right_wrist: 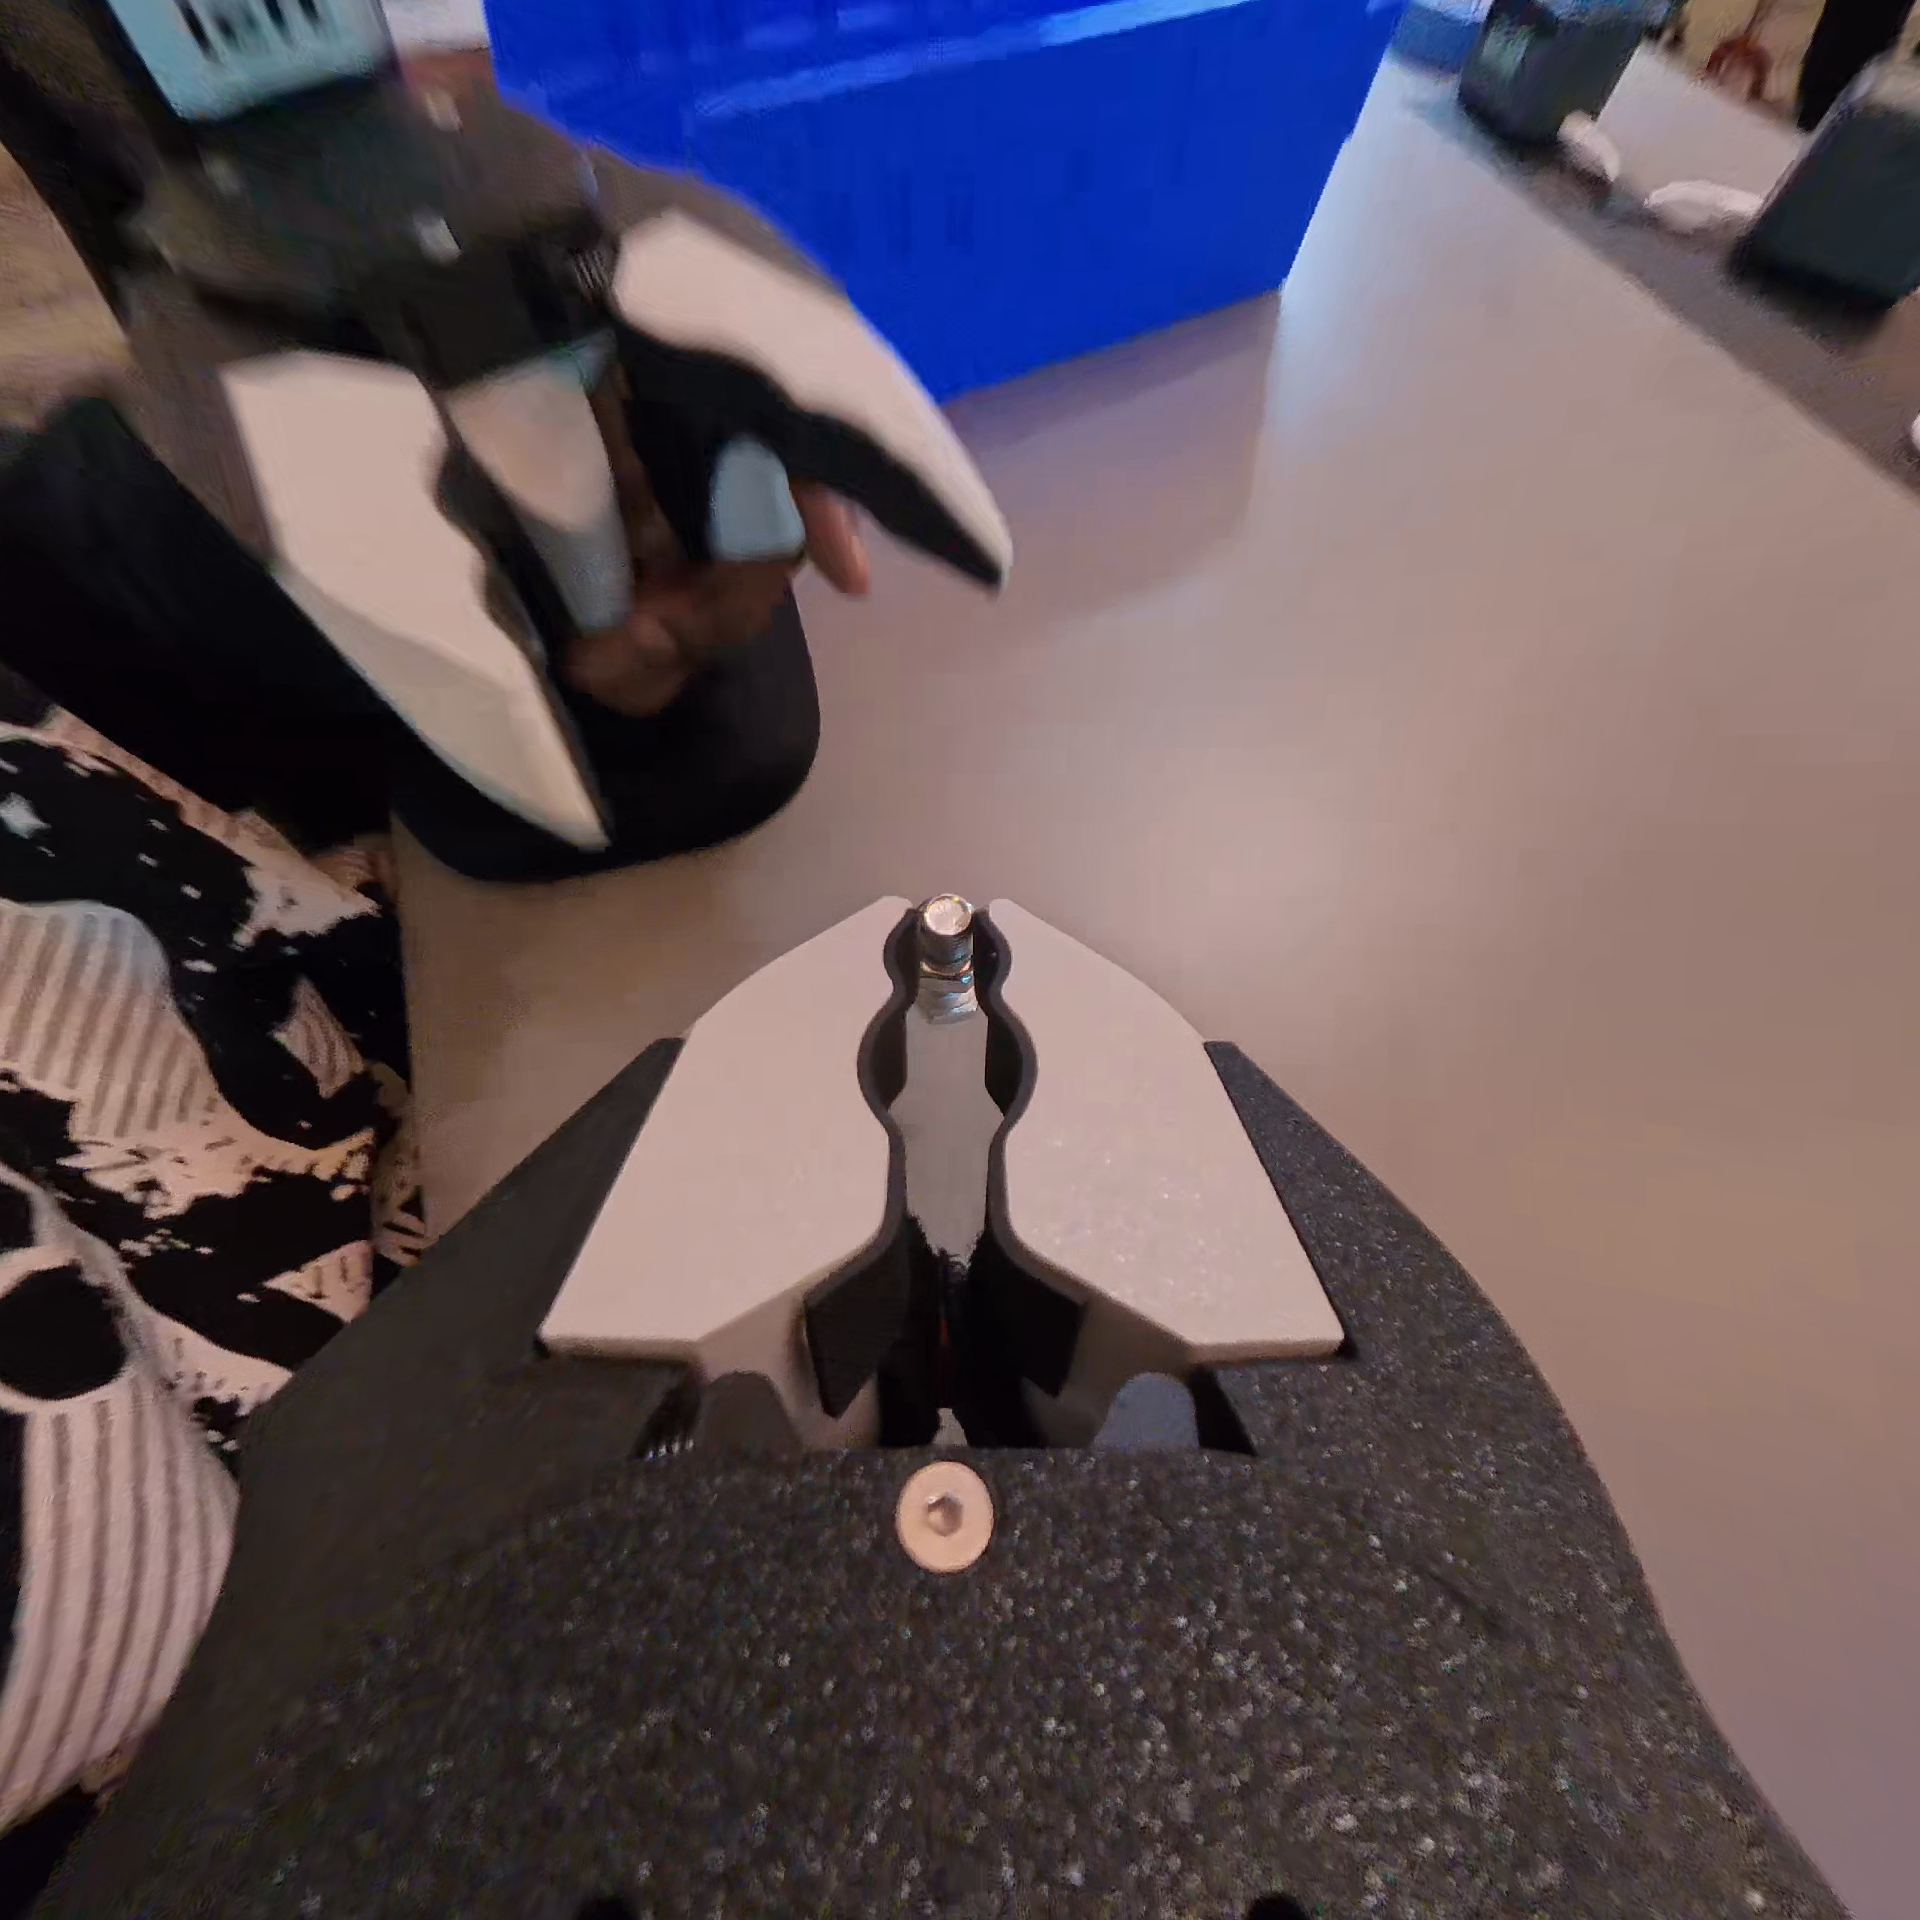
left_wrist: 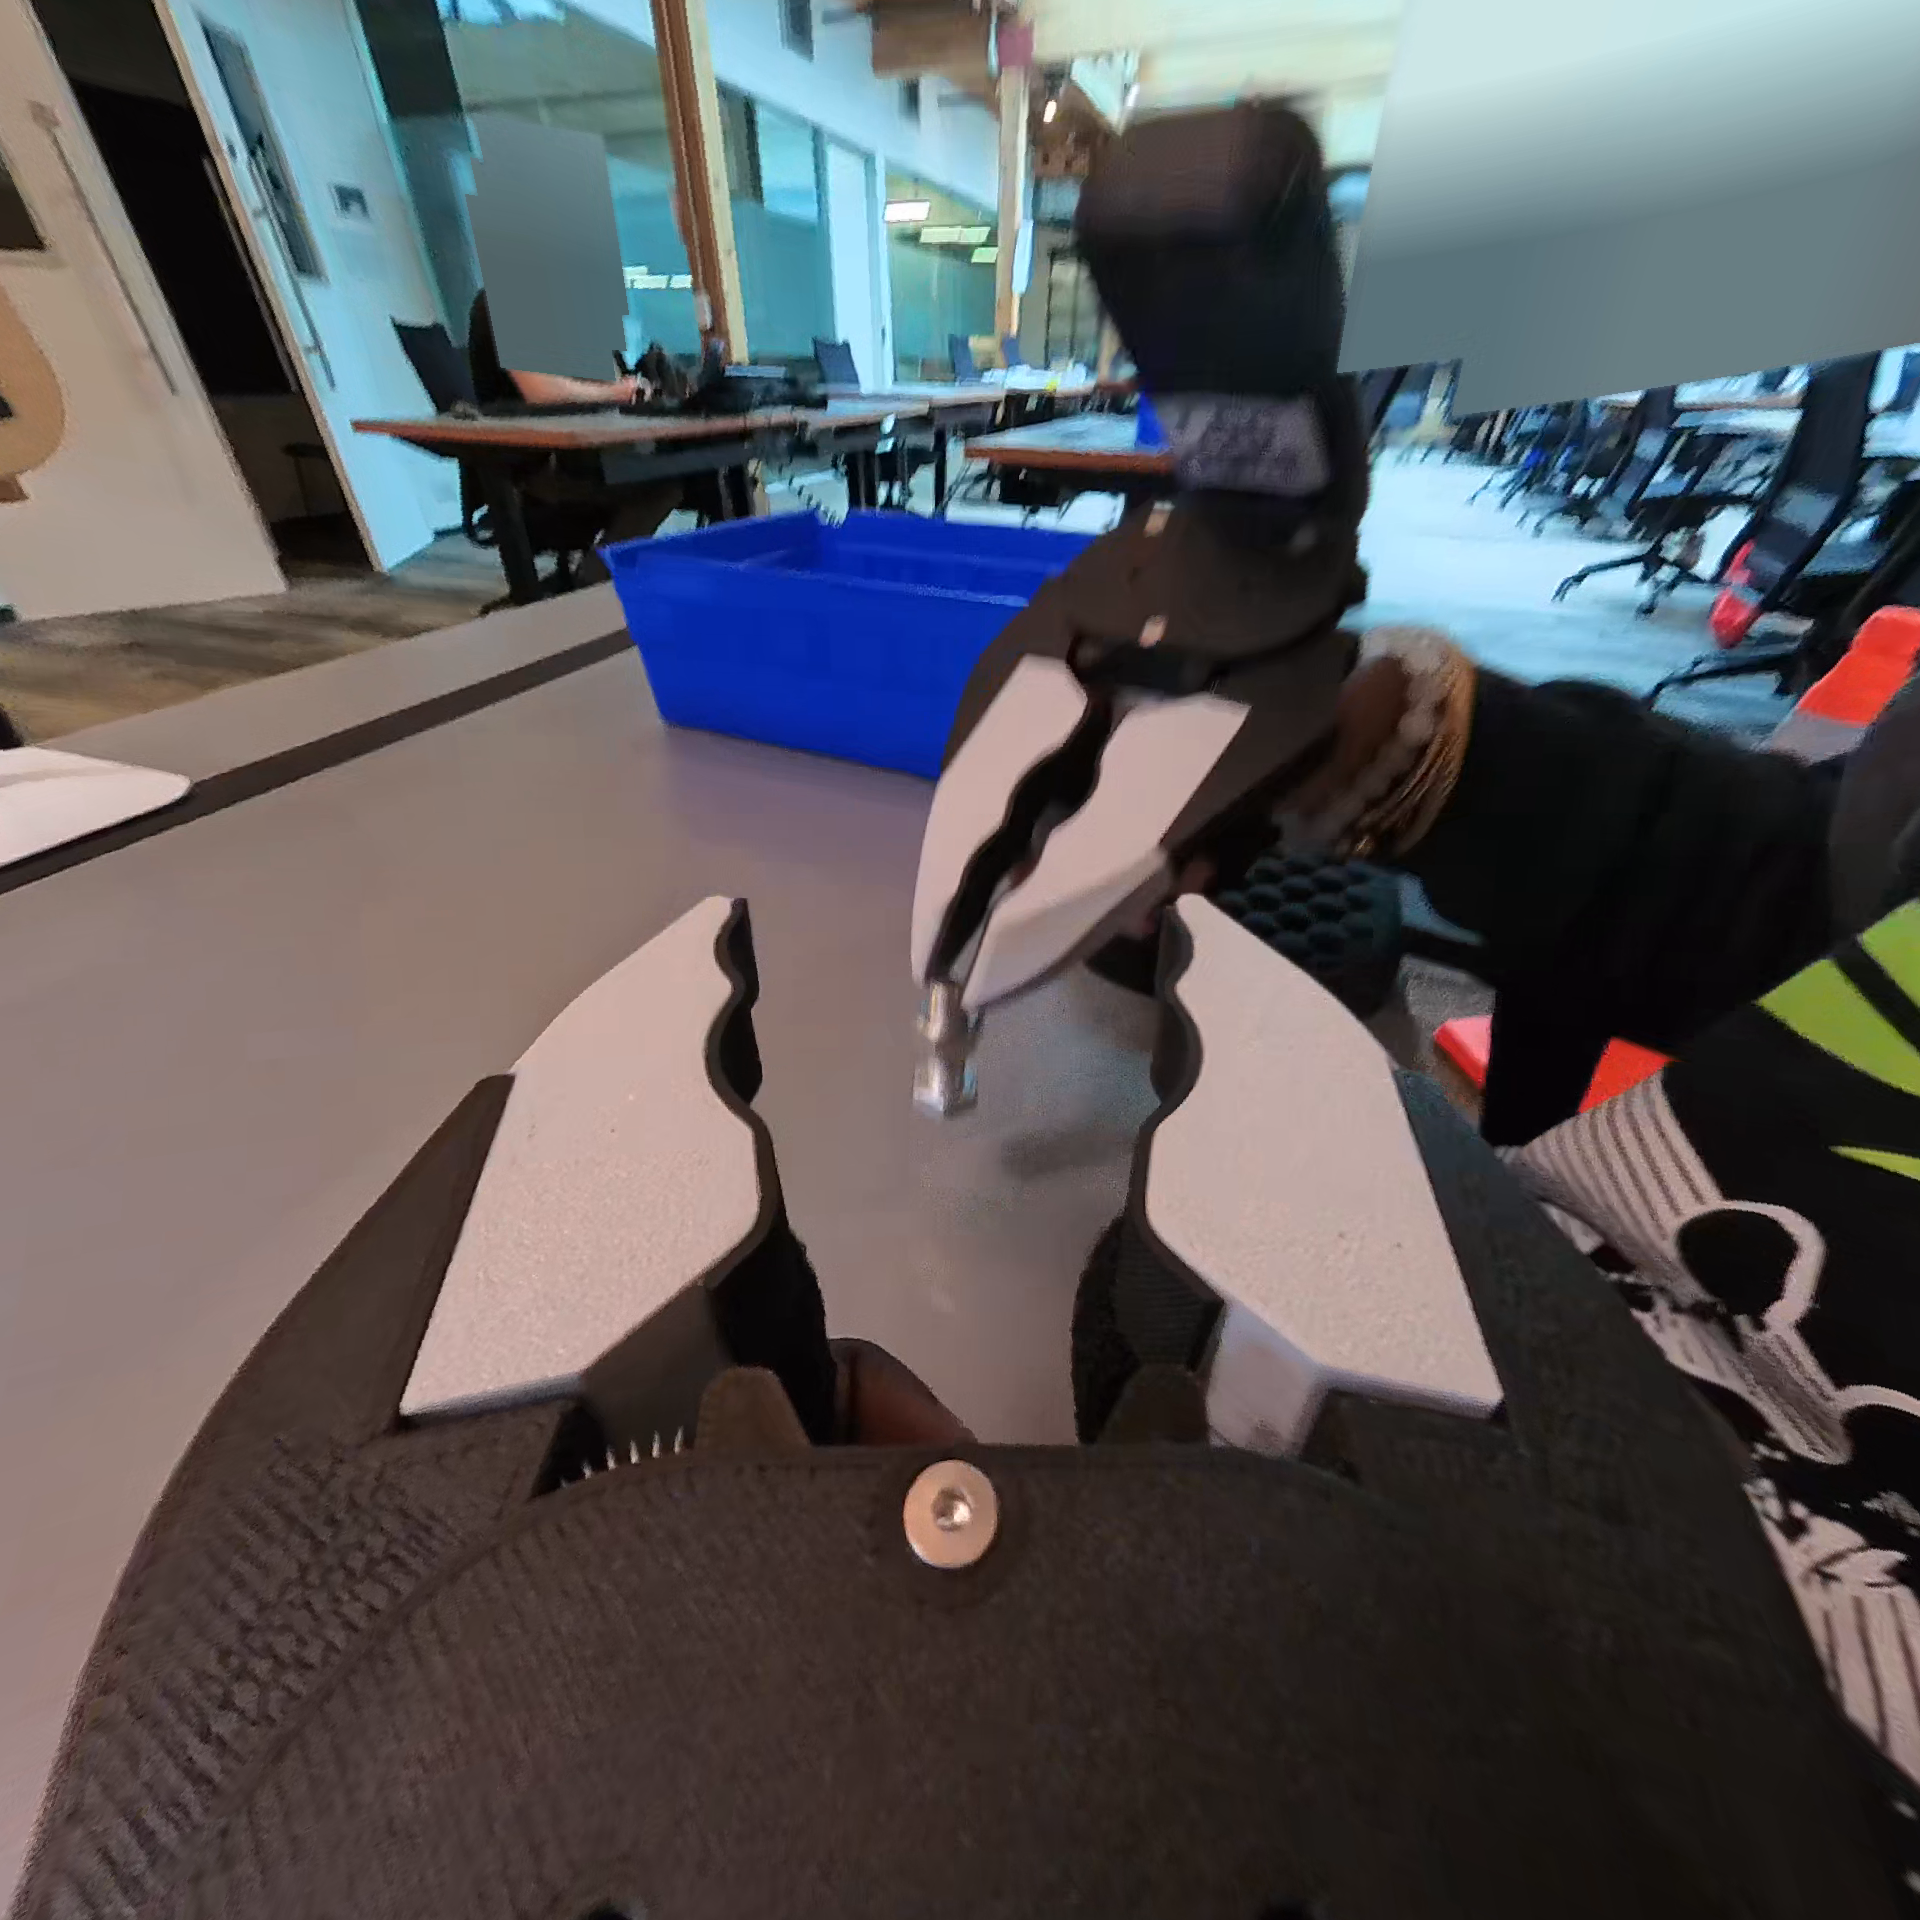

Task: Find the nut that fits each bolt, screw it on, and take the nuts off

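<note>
My right gripper (right_wrist: 943, 925) is shut on the upper end of a small silver bolt (right_wrist: 943, 951) with a nut (right_wrist: 943, 987) threaded on it. In the left wrist view the right gripper (left_wrist: 951, 982) points down and holds the bolt (left_wrist: 943, 1049) upright, its lower end at or just above the grey table (left_wrist: 416, 987). My left gripper (left_wrist: 956, 920) is open and empty, its two fingers on either side of the bolt and a little short of it. It shows blurred in the right wrist view (right_wrist: 790, 696), open, up and to the left.
A blue plastic bin (left_wrist: 821, 644) stands on the table beyond the bolt and also shows in the right wrist view (right_wrist: 987, 208). A white flat object (left_wrist: 62, 800) lies at the far left. Dark boxes (right_wrist: 1829, 208) stand at the far right. The table's near edge and a person's patterned clothing (left_wrist: 1766, 1351) are to the right. There is about 5 cm between the tips of the two grippers.
</note>
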### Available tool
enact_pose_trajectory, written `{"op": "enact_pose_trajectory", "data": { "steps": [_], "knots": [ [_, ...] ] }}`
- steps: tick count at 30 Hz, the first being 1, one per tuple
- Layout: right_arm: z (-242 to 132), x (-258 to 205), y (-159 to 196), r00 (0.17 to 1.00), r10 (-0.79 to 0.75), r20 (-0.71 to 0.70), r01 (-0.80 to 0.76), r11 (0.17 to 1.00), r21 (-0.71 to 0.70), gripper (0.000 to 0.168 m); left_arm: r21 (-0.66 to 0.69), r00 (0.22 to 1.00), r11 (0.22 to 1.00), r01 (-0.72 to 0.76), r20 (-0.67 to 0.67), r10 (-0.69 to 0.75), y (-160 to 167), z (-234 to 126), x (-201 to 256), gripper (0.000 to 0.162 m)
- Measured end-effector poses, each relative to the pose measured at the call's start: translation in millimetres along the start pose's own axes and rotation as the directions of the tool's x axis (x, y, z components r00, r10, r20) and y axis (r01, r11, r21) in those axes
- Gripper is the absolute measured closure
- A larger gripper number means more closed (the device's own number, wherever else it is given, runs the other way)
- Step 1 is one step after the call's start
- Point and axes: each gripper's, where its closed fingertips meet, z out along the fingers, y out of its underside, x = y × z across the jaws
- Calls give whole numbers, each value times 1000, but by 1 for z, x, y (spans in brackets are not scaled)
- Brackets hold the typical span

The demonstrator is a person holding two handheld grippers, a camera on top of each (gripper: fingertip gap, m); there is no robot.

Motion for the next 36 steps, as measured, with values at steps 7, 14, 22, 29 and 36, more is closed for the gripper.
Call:
{"op": "enact_pose_trajectory", "data": {
  "steps": [7, 14, 22, 29, 36],
  "knots": [
    [-39, -9, -58, 999, 4, 36, -9, 989, 148, 159, -122, 988, 987, -102, 102, 115, 10, 21, -1, 109],
    [-40, -18, -70, 998, -12, 60, 1, 984, 179, 159, -68, 991, 993, -100, 82, 106, 3, 27, 9, 127],
    [-37, -23, -72, 996, -11, 84, -8, 976, 219, 159, -40, 996, 996, -75, 48, 77, 2, 26, 12, 143],
    [-36, -24, -81, 996, 13, 91, -54, 887, 458, 107, 21, 999, 1000, -21, -49, 22, -3, 21, 20, 143],
    [-9, -25, -77, 996, 36, 84, -72, 878, 473, 100, 22, 992, 999, -26, -122, 29, -2, 21, 30, 143]
  ]
}}
